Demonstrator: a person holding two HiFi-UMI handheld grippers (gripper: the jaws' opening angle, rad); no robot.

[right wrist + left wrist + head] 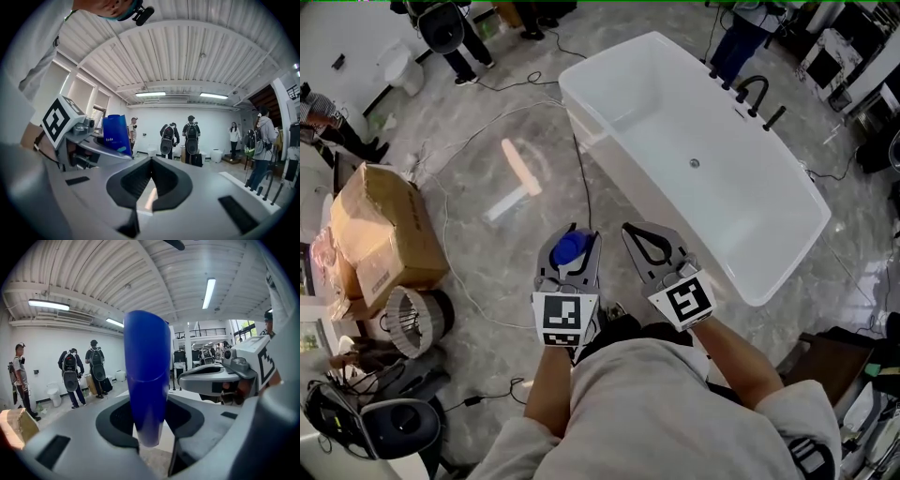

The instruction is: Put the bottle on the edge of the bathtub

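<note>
The left claw point(571, 251) is clamped on the blue bottle point(146, 376), its pads set wide to take the body. The bottle stands upright in the grip: the head view looks down on its round top, and the right gripper view shows it rising straight out of the jaws, label side on. The right claw point(639, 234) is empty with its jaws pressed together. It hangs at 3 o'clock of the left claw, close beside it, both held in front of the person's chest above the floor point(506, 234).

The white bathtub point(675, 220) lies at about 1 o'clock from the loaded claw, running diagonally away toward 2 o'clock. Its long near rim is the closest landing place, well apart from the bottle. The empty right claw is nearer the tub than the left and sits partly in the path.

Judging from this, the carry is under way and the placing is not yet begun. The left arm needs to swing forward and right toward 1 o'clock. The bottle should stay vertical so its base meets the narrow rim flat. The rim looks slim, so an off-centre set-down could tip the bottle into the tub.
</note>
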